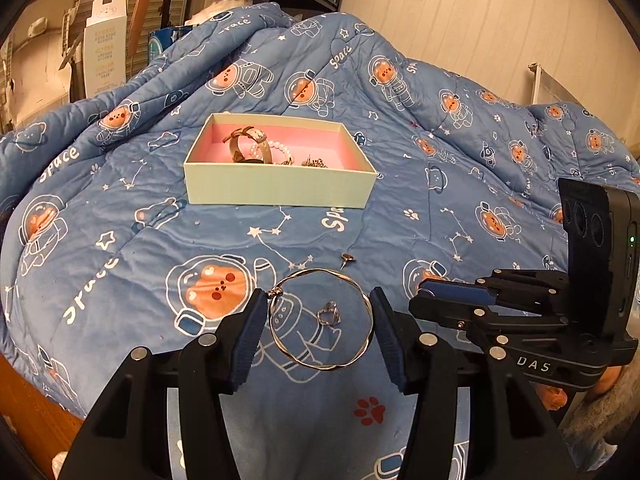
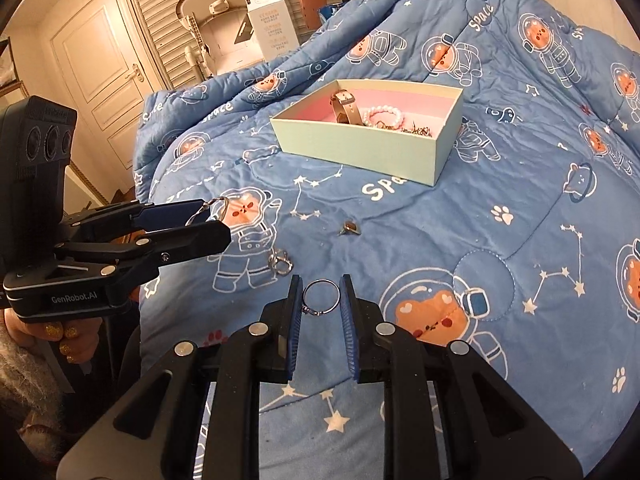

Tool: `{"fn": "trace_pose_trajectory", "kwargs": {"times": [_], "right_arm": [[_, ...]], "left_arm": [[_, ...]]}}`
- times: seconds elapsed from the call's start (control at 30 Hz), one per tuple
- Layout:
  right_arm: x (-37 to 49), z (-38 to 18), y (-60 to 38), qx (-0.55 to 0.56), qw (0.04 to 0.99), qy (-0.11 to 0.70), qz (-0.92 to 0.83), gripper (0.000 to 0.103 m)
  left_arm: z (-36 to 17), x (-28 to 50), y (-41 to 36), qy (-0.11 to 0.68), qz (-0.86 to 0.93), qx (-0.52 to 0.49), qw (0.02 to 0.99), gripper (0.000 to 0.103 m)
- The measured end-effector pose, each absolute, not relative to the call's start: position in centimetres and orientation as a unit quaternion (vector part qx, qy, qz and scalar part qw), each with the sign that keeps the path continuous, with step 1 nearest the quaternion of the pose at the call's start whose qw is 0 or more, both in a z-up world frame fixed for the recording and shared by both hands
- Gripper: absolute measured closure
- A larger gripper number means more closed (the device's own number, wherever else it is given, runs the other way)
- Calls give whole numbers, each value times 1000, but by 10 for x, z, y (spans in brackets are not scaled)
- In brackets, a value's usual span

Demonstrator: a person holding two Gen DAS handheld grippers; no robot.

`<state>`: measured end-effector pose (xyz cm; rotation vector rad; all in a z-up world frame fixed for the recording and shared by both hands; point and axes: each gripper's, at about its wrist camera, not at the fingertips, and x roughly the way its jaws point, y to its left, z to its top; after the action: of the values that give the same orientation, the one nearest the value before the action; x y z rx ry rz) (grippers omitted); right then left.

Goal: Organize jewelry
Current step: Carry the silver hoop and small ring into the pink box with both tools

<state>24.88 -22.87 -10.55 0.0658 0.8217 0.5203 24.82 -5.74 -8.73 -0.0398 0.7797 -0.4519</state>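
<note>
Two spread tools: left tool (image 1: 318,320) straddles thin, light, slippery bangle (image 1: 320,318); grip wire at 3 and 9 o'clock.

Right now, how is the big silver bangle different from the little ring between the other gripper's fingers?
The bangle is a much wider loop than the ring. The bangle looks twisted, with a small bead at one side; the ring is a plain thin hoop with a tiny stone setting. The bangle sits between the left gripper fingers, the ring between the right gripper fingers. Both are silver and lie on the blue quilt, outside the box.
</note>
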Motion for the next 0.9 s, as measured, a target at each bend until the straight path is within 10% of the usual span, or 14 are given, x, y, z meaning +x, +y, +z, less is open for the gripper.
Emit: {"fn": "trace_pose_trajectory", "kwargs": {"times": [0.9], "right_arm": [[372, -54, -219, -9, 900, 357, 250, 84]], "left_arm": [[-49, 355, -59, 349, -213, 1, 912, 51]]}}
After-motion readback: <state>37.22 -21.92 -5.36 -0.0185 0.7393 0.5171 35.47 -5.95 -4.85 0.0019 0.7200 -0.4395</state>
